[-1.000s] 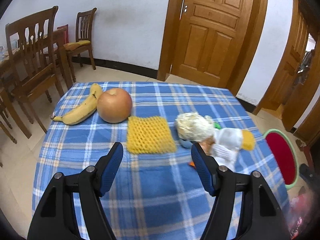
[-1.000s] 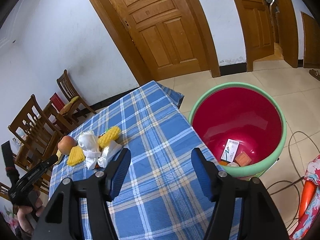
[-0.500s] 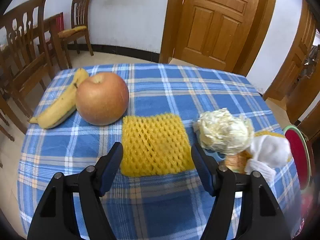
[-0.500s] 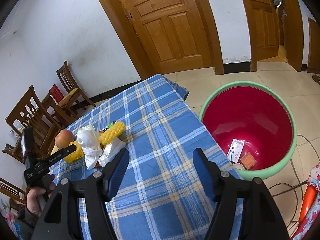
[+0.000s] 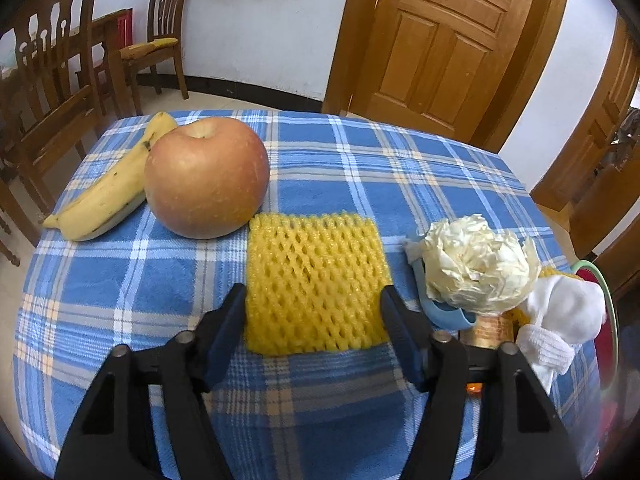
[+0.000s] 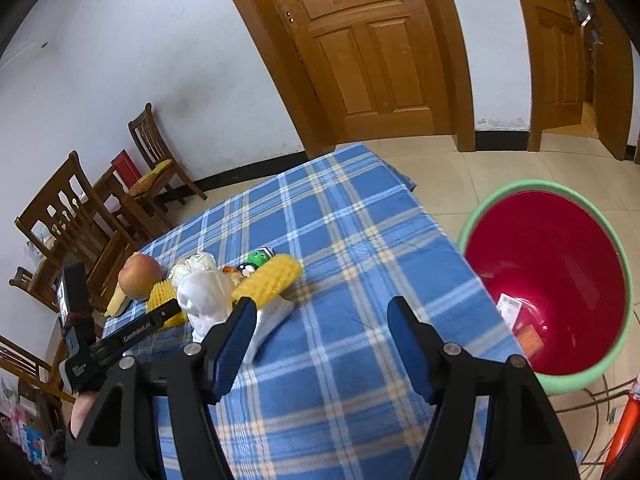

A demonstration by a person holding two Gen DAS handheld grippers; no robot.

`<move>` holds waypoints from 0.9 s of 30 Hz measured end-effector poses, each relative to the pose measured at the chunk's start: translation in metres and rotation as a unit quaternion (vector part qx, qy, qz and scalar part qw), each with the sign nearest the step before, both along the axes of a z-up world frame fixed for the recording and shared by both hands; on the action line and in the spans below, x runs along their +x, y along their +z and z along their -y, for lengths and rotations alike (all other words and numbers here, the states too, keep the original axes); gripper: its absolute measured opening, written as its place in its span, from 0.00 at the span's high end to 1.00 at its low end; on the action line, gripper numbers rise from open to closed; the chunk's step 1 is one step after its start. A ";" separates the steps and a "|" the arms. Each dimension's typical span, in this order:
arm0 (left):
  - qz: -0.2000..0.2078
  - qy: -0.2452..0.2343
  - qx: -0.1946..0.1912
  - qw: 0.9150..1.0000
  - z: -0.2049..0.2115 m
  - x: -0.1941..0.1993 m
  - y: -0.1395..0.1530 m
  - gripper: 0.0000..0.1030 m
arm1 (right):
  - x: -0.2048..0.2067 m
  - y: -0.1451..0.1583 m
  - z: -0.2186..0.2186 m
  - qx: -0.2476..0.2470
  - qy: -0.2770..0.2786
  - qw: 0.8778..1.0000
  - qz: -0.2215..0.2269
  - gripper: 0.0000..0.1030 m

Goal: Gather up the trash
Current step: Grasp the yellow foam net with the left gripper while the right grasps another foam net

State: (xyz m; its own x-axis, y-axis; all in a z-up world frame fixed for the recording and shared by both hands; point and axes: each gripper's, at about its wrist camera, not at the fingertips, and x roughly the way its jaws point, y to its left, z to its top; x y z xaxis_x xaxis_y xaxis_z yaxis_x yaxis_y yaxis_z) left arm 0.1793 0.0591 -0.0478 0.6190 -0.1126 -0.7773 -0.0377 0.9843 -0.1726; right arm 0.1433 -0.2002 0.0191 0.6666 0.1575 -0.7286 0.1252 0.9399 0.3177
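A yellow foam fruit net (image 5: 314,280) lies flat on the blue plaid tablecloth (image 5: 360,168). My left gripper (image 5: 312,300) is open, its fingers on either side of the net's near half. To its right sit a crumpled cream paper ball (image 5: 476,266) and white crumpled tissue (image 5: 560,320). My right gripper (image 6: 320,308) is open and empty above the table's right part. The trash pile shows there too: white tissue (image 6: 206,294) and another yellow foam net (image 6: 268,280). The red bin with a green rim (image 6: 552,276) stands on the floor right of the table.
An apple (image 5: 206,176) and a banana (image 5: 112,188) lie left of the net. The bin holds a white card (image 6: 508,308) and an orange piece (image 6: 530,338). Wooden chairs (image 5: 48,80) stand left of the table. Wooden doors (image 5: 432,40) are behind.
My left gripper has moved forward and lower until its fingers flank the yellow net. My right gripper has shifted left, toward the trash pile, so the bin sits further right.
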 end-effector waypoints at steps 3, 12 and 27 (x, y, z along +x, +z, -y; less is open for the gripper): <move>0.004 -0.006 -0.008 1.000 -0.001 -0.001 0.000 0.50 | 0.011 -0.004 -0.006 0.000 0.006 1.000 -0.005 0.32; 0.014 -0.015 -0.014 1.000 -0.001 -0.002 0.000 0.64 | 0.040 -0.026 -0.014 0.045 0.010 0.998 -0.038 0.32; 0.016 -0.018 -0.054 0.998 -0.008 -0.012 0.007 0.90 | 0.027 -0.021 -0.014 0.064 0.025 0.998 -0.002 0.96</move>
